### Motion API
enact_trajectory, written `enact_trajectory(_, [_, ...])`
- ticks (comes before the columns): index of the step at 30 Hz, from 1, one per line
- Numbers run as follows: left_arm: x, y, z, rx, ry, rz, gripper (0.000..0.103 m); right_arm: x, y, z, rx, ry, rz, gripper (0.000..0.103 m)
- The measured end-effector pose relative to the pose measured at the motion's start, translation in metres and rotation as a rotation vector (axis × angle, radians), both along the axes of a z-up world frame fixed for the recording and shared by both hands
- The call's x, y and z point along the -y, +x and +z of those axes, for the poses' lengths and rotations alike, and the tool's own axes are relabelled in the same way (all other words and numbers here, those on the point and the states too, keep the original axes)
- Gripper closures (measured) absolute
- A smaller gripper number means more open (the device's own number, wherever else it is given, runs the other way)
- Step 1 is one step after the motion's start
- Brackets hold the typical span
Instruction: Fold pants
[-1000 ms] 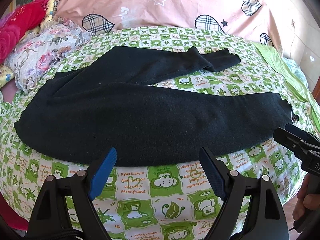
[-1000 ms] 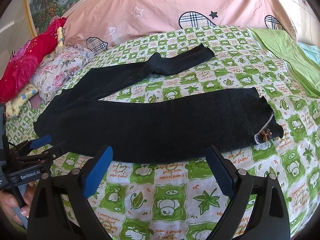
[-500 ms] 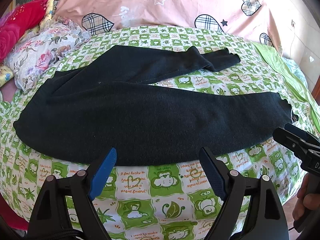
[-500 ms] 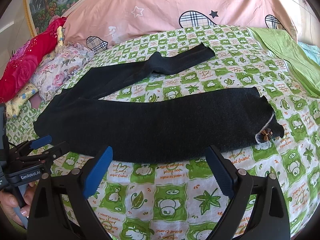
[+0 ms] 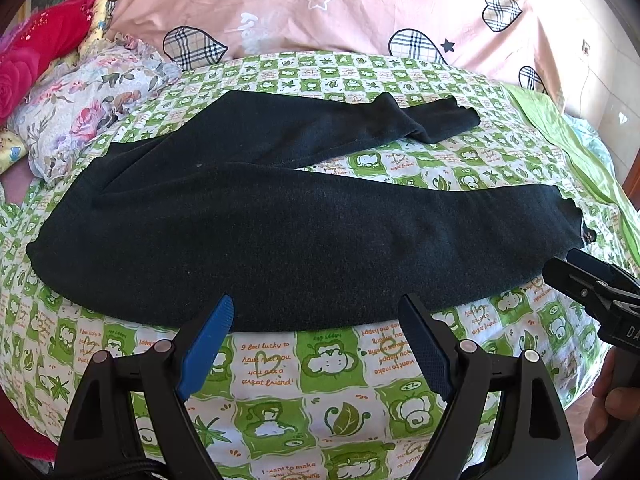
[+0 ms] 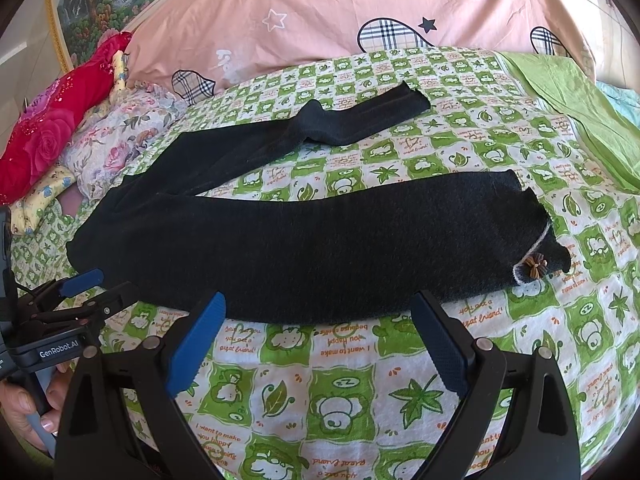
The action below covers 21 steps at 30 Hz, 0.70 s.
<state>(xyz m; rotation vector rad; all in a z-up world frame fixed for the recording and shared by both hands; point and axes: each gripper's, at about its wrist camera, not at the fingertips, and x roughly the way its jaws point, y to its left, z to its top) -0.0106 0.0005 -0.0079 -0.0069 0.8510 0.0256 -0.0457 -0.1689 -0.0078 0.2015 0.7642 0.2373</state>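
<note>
Left gripper spread wide, right gripper likewise — both hovering at the near edge of dark pants, legs splayed across green-checked bedsheet, nothing gripped.

left wrist view: low at the bed's near edge, faces across it to the pink headboard, close.
right wrist view: same edge, further right, same facing.
shared: black pants, pillows, each other's claw.
</note>
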Motion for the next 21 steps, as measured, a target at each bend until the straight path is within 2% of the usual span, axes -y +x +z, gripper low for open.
enact_trajectory(9, [0.001, 0.002, 0.002, 0.001, -0.006, -0.007, 0.018, -0.002, 0.000, 0.001, 0.000, 0.004, 0.005, 0.009])
enact_trajectory(21, [-0.006, 0.012, 0.000, -0.021, -0.053, -0.039, 0.018, 0.006, 0.011, 0.015, -0.014, 0.014, 0.005, 0.009])
